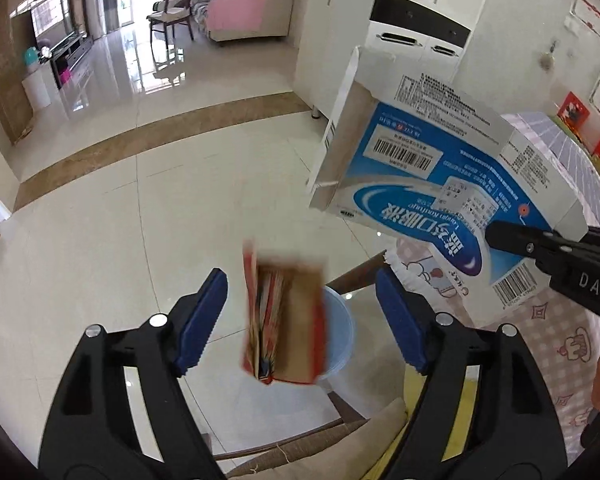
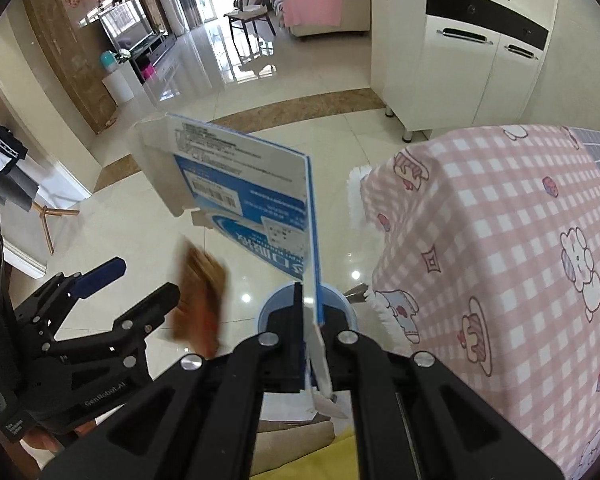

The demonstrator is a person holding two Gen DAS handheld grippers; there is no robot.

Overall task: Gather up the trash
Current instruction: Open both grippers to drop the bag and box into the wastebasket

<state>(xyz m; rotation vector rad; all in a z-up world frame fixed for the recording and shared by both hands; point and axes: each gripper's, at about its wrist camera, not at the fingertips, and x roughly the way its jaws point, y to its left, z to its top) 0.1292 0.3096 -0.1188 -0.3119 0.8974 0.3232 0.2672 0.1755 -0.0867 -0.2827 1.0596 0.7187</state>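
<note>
My left tongs [image 1: 300, 320] are released, red-brown cardboard packet [image 1: 286, 320] dropping toward the pale blue plastic bin [image 1: 342, 336], right tongs [image 2: 310, 320] clenched on the flattened blue-white medicine box [image 2: 252, 184], still to bin.

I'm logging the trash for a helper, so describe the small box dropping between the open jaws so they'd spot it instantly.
Start at the pink checked tablecloth, then look beside it to the blue bin on the floor. The red box is in mid-air above it, blurred, free of the open left gripper. Unlike the blue-and-white carton, it is small, red and brown.

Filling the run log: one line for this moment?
left gripper: open | red carton: blurred, over blue bin | right gripper: shut on blue-white box
</note>
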